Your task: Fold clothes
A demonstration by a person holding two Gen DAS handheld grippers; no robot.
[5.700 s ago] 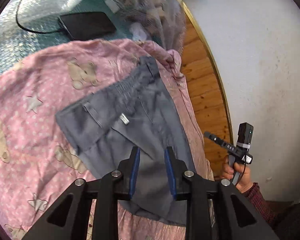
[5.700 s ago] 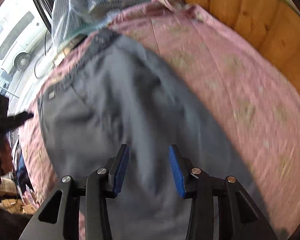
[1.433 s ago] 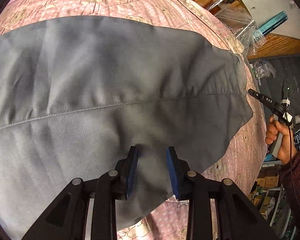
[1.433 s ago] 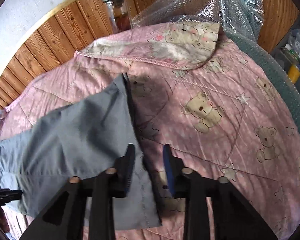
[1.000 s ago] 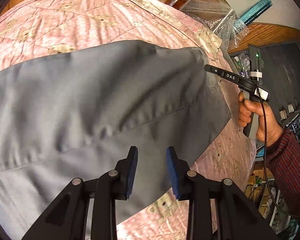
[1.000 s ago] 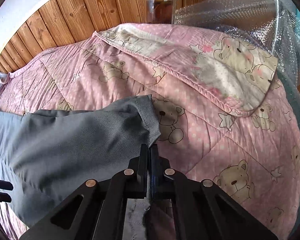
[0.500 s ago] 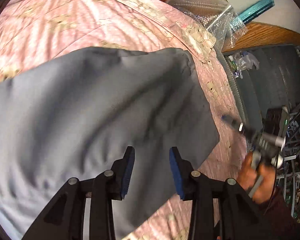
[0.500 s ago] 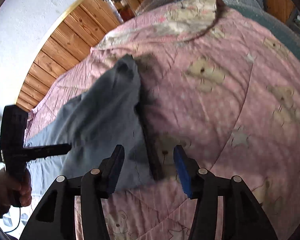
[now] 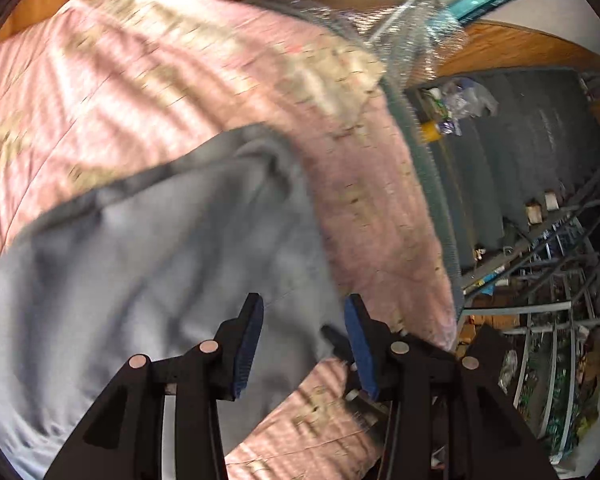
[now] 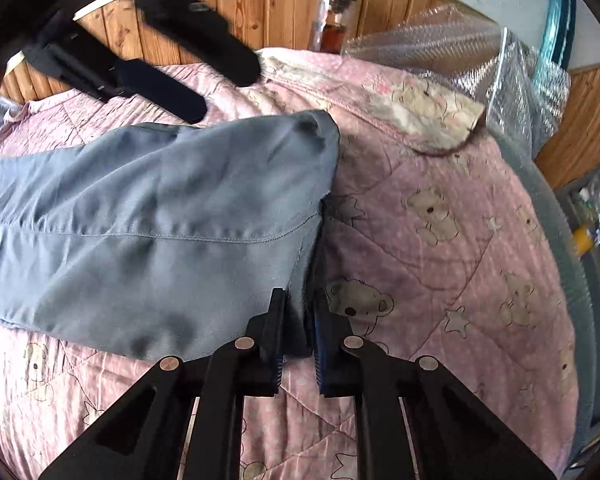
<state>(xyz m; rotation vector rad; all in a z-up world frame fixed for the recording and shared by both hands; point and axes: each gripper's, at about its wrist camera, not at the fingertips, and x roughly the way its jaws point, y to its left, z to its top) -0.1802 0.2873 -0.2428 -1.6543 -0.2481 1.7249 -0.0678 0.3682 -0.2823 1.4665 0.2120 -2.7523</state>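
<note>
The right gripper (image 10: 298,330), wide a moment ago, now nips the hem of the trousers (image 10: 148,216) lying on the quilt (image 10: 440,240), ready to fold, while the left gripper (image 9: 304,342) hovers open.

**Cloth, plastic and wood at a glance**

The grey garment (image 10: 148,216) is a matt woven cloth, smooth, with a stitched seam running across it and soft creases. Beneath it the pink quilt (image 10: 440,264) is a matt cotton-like fabric, quilted in stitched lines and printed with bears and stars. The right claw (image 10: 298,320) is matt black plastic with small bright metal rivets and ribbed blue pads (image 10: 323,344); the left claw (image 9: 304,320) looks the same. At 12 o'clock in the right view stands varnished knotty wood panelling (image 10: 268,4), a clear glass jar (image 10: 334,20) with a metal lid, and at 1 o'clock glossy, crinkled bubble wrap (image 10: 480,52).
</note>
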